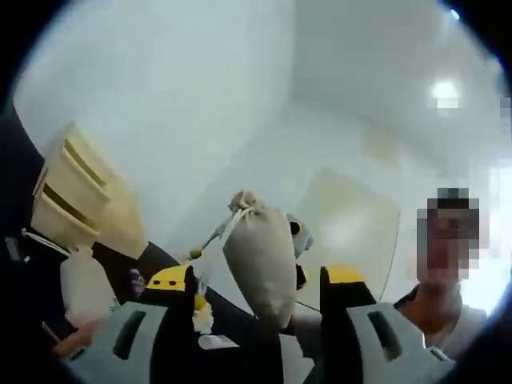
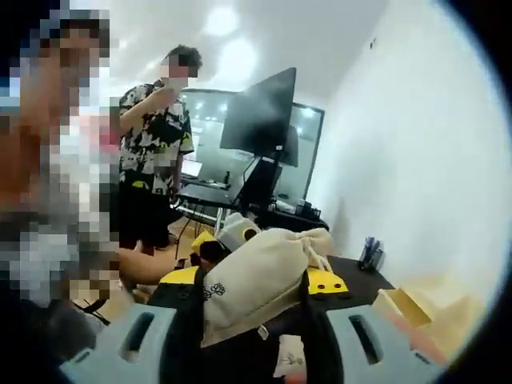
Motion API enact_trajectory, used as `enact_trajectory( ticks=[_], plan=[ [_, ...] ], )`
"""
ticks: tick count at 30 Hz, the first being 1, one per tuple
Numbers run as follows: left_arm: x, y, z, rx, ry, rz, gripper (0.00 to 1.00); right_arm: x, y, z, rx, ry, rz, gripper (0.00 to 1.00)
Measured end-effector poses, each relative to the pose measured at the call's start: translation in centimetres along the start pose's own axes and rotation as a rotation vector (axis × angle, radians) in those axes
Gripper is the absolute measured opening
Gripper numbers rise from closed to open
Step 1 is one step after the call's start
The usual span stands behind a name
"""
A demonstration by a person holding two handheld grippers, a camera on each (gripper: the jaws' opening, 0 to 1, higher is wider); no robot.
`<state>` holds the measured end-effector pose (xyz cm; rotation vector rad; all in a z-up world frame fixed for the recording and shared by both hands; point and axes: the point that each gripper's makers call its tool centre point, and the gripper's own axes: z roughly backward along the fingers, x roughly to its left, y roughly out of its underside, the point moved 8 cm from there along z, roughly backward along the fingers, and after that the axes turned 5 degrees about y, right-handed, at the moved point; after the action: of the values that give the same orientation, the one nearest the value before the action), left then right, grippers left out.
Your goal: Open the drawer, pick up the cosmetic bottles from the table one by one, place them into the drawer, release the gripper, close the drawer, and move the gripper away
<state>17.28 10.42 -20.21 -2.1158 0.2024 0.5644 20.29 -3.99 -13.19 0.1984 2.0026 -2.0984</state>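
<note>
Left gripper view, items recorded:

- One left gripper (image 1: 258,298), its two yellow-tipped jaws rising from 6 o'clock, standing wide with nothing between them touching both.
- One beige drawstring pouch (image 1: 260,260), hanging just beyond the jaw gap at centre, tied neck towards 12 o'clock. What held it from the far side could not be told here.
- One pale wooden drawer unit (image 1: 70,190) at 9 o'clock, with two drawer fronts counted, tilted in the picture.
- One whitish bottle-like object (image 1: 82,286) at 8 o'clock, below the unit; too blurred to name with certainty.
- One person (image 1: 438,308) at 4 o'clock.

Right gripper view, items recorded:

- One right gripper (image 2: 254,290), two jaws from 6 o'clock, closed narrowly upon the pouch (image 2: 260,272), which lay across the gap with its tied neck towards 2 o'clock and a small printed mark on the cloth.
- One dark table (image 2: 360,280) beyond the jaws.
- One dark monitor (image 2: 260,114) at 12 o'clock.
- One pen cup (image 2: 370,256) at 3 o'clock.
- One pale wooden box (image 2: 404,308) at 4 o'clock.
- Two persons: one standing in a patterned shirt (image 2: 154,136) at 10 o'clock, one close at 9 o'clock.
</note>
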Motion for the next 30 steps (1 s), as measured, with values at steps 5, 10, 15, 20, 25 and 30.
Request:
enact_trajectory(
  ticks=[5, 10, 15, 20, 25, 30],
  plan=[
    [0.3, 0.1, -0.5, 0.023, 0.015, 0.024, 0.65, 0.6, 0.4, -0.4, 0.017, -0.009, 0.032, 0.44],
    [0.5, 0.5, -0.9, 0.041, 0.020, 0.038, 0.65, 0.8, 0.3, -0.5, 0.027, -0.006, 0.069, 0.44],
    [0.5, 0.6, -1.4, 0.051, 0.033, 0.041, 0.59, 0.9, 0.5, -0.4, 0.036, -0.005, 0.091, 0.44],
    [0.6, 0.9, -1.6, 0.072, 0.023, 0.025, 0.43, 0.9, 1.1, -0.4, 0.053, -0.010, 0.101, 0.44],
    [0.9, 1.0, -1.7, 0.071, 0.022, 0.037, 0.41, 0.7, 1.4, -0.3, 0.051, -0.010, 0.109, 0.44],
    [0.8, 1.4, -2.0, 0.074, 0.001, 0.010, 0.37, 0.6, 1.8, -0.2, 0.042, -0.013, 0.140, 0.46]
  ],
)
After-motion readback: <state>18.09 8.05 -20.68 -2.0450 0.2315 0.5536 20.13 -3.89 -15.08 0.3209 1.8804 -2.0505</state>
